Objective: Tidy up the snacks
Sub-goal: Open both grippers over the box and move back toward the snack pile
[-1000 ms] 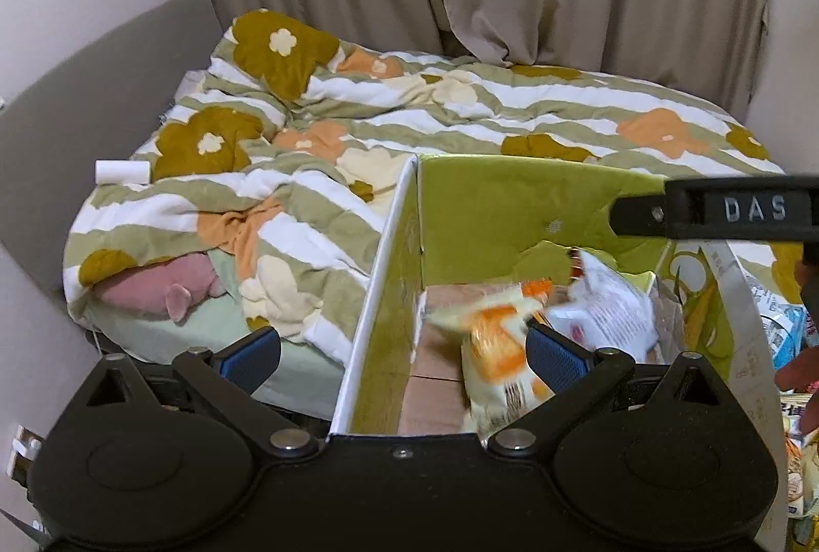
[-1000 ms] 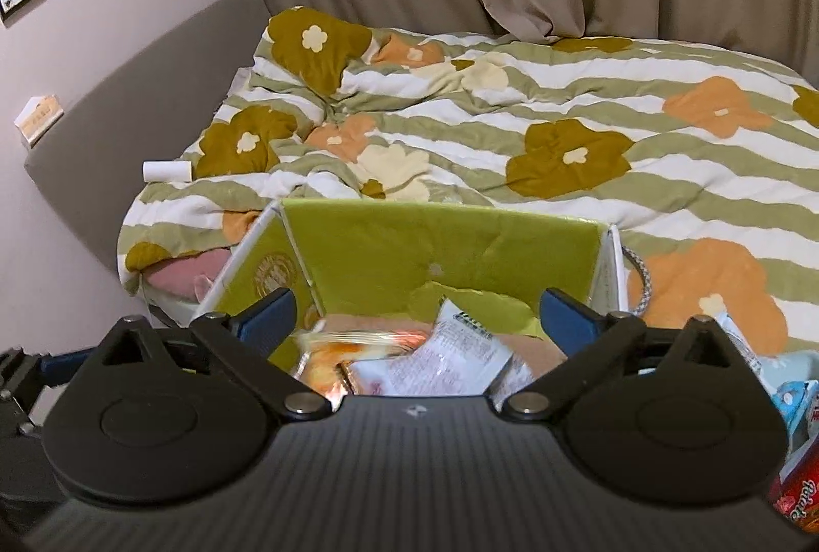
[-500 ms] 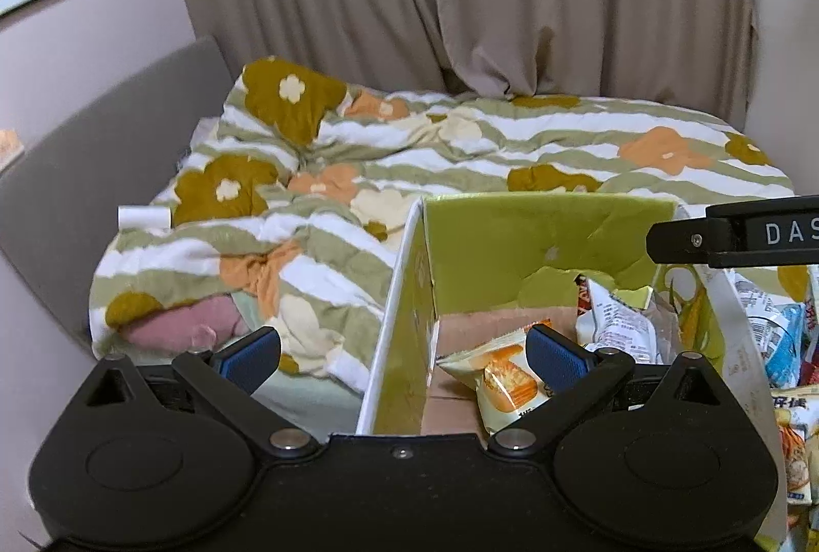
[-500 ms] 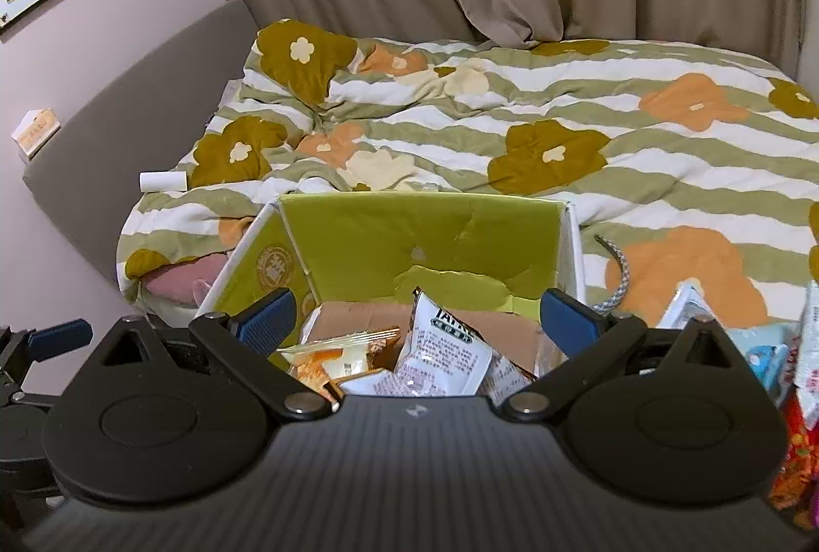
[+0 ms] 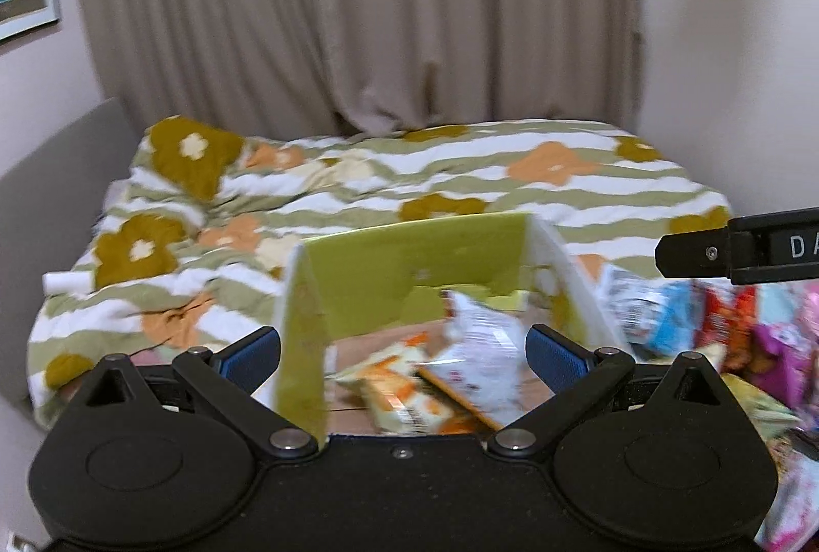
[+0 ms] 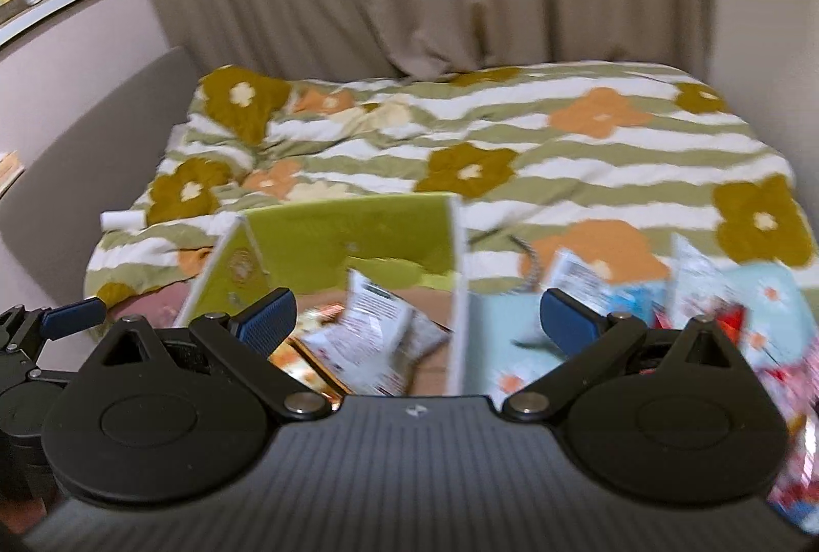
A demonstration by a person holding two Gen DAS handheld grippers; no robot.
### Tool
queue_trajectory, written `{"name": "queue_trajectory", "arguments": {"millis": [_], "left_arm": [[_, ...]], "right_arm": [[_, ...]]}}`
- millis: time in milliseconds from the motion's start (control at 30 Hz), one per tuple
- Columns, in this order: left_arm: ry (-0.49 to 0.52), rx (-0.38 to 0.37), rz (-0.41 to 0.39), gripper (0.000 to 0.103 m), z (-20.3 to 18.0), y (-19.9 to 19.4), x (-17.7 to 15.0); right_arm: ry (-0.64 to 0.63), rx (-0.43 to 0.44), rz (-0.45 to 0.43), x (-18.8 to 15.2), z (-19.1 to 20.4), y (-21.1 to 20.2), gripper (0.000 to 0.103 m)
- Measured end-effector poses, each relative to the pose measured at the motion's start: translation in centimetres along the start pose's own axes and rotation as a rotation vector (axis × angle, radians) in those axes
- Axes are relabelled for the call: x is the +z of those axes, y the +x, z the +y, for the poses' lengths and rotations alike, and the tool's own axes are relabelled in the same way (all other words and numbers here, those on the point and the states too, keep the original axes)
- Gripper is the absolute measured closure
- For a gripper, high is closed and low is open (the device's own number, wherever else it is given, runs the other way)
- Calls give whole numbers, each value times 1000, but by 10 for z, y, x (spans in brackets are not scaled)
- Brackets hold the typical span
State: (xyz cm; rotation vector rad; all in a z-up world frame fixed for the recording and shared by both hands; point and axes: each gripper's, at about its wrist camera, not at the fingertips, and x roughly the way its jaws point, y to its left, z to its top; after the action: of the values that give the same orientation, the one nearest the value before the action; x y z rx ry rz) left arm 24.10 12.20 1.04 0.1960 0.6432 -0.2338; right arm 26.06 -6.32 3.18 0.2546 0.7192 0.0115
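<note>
A green cardboard box (image 5: 409,260) stands open on the bed; it also shows in the right wrist view (image 6: 348,229). Inside lie an orange-and-white snack pack (image 5: 399,388) and a white snack pack (image 5: 481,342), the latter also in the right wrist view (image 6: 373,332). My left gripper (image 5: 404,350) is open and empty above the box's near side. My right gripper (image 6: 417,316) is open and empty above the box's right wall. Loose snack packs (image 5: 716,327) lie right of the box, also in the right wrist view (image 6: 691,296).
A floral striped quilt (image 6: 512,142) covers the bed. A grey headboard (image 5: 46,194) runs along the left and beige curtains (image 5: 358,15) hang behind. The right gripper's finger (image 5: 737,247) shows at the left wrist view's right edge.
Both grippers have risen and pulled back from the box, staying open. The views have shifted right, showing more of the loose snack pile beside the box.
</note>
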Motion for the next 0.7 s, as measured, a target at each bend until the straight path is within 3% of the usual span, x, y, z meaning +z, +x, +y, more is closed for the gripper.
{"name": "queue_trajectory", "arguments": {"millis": [267,467,700], "left_arm": [[43,-157,6,0,-64,-19,-9],[47,-199,56,0,-128,-30,-22],[39,-212,134,0,-213,-40,-46]], "right_arm": [[86,-117,-38,-23,-70,-57,0],[105,-184,-55,-45,-134,-93,0],[113,-201,0,-72,-211,-117,0]]}}
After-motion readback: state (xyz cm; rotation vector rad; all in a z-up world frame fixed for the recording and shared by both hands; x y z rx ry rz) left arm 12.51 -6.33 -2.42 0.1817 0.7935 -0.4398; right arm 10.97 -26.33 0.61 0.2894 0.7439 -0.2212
